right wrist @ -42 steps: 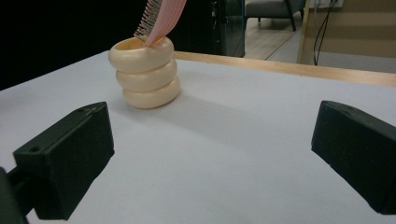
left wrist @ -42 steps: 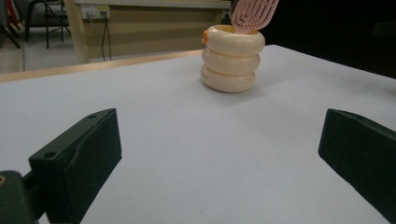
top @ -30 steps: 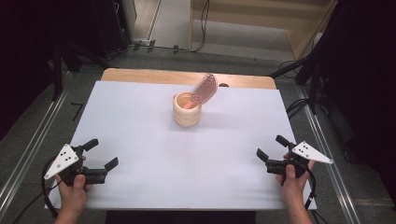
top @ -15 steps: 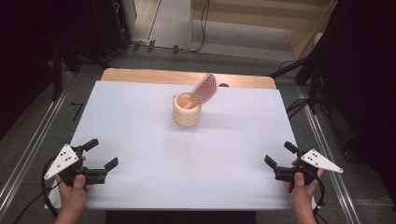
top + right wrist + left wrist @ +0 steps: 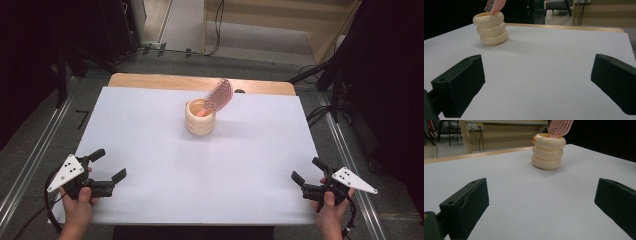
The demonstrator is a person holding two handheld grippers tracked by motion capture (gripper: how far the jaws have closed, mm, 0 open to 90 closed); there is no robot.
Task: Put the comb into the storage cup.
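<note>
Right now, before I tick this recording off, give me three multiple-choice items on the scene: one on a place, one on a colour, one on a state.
1. Where does the cream holder stand?
A. far middle of the white table
B. near left corner
C. on the floor

2. What colour is the brush in the holder?
A. blue
B. pink
C. green

3. How are the left tongs and right tongs?
A. both shut
B. one shut on the brush
C. both open, holding nothing

Key: 1 A, it stands far from both hands; 2 B, the pink head leans out; 3 C, each gripper view shows jaws wide apart.
</note>
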